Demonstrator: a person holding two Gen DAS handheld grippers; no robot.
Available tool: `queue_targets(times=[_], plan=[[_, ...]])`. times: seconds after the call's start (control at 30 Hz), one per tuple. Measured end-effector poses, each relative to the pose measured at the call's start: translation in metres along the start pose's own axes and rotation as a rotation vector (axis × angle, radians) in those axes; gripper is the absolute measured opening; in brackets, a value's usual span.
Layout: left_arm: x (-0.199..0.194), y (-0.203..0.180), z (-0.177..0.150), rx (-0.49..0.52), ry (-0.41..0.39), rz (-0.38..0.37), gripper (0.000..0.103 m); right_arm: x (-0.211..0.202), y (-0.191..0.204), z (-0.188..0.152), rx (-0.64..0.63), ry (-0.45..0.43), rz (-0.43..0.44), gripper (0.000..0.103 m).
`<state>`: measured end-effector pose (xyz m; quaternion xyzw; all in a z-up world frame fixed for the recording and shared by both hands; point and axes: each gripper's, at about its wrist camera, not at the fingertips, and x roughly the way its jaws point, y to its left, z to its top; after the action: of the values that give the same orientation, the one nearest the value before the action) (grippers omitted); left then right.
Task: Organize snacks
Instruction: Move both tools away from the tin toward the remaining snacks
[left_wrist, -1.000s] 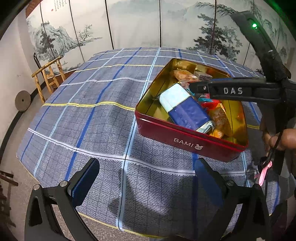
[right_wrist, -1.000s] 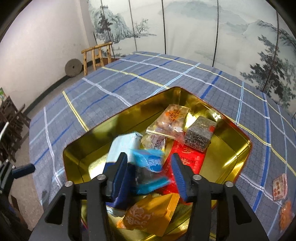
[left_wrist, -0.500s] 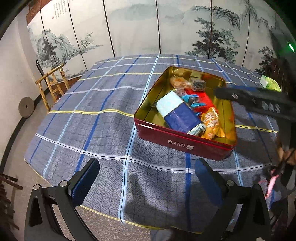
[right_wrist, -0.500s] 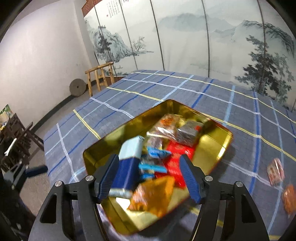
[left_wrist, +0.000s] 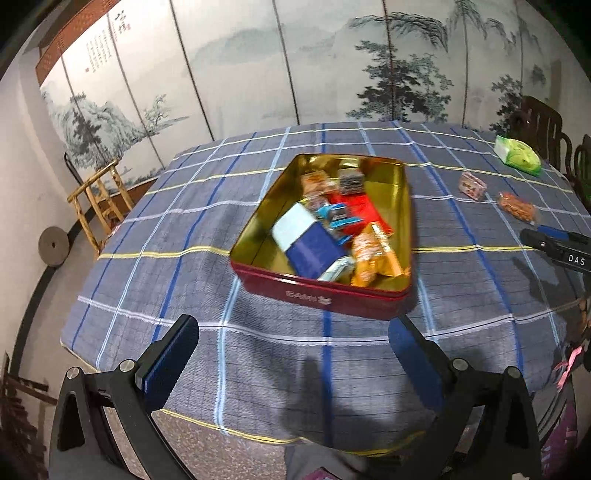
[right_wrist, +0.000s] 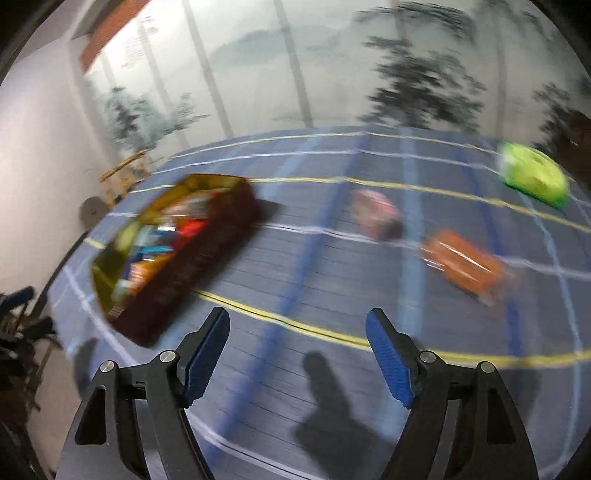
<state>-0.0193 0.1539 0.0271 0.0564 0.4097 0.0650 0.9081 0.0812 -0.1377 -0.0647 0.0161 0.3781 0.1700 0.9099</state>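
Note:
A red tin (left_wrist: 317, 293) with a gold inside sits mid-table, holding several snack packets, among them a blue-and-white pack (left_wrist: 306, 240) and an orange bag (left_wrist: 373, 254). My left gripper (left_wrist: 291, 350) hangs open over the cloth in front of the tin, nothing between its fingers. My right gripper (right_wrist: 297, 339) is off to the right of the tin (right_wrist: 177, 254), its jaws opening and empty, over bare cloth. Loose on the cloth lie a pink packet (right_wrist: 376, 214), an orange packet (right_wrist: 465, 262) and a green pack (right_wrist: 532, 173). The right wrist view is motion-blurred.
A blue checked cloth (left_wrist: 166, 236) covers the table. A painted folding screen (left_wrist: 258, 66) stands behind it. A wooden chair (left_wrist: 99, 199) is at the left and dark chairs (left_wrist: 543, 125) at the right. The right gripper's finger (left_wrist: 554, 243) pokes in from the right edge.
The right gripper let go of the blue packet in the tin, opened wider and swung right, away from the tin. The left gripper drew back and up a little.

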Motion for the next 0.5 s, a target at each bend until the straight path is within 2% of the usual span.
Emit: queue_targets(times=[0.13,0.33,0.5], plan=[[-0.004,-0.019,0.005,0.043,-0.005,-0.014,0.102,-0.014,-0.044,-0.011,0.034,-0.003,-0.114,0.081],[-0.010,-0.058,0.014,0.141,-0.033,-0.041,0.102,-0.020,-0.098,-0.020,0.087,0.019,-0.241,0.087],[-0.008,-0.095,0.030,0.189,-0.006,-0.151,0.102,-0.018,-0.130,-0.028,0.112,0.046,-0.294,0.089]])
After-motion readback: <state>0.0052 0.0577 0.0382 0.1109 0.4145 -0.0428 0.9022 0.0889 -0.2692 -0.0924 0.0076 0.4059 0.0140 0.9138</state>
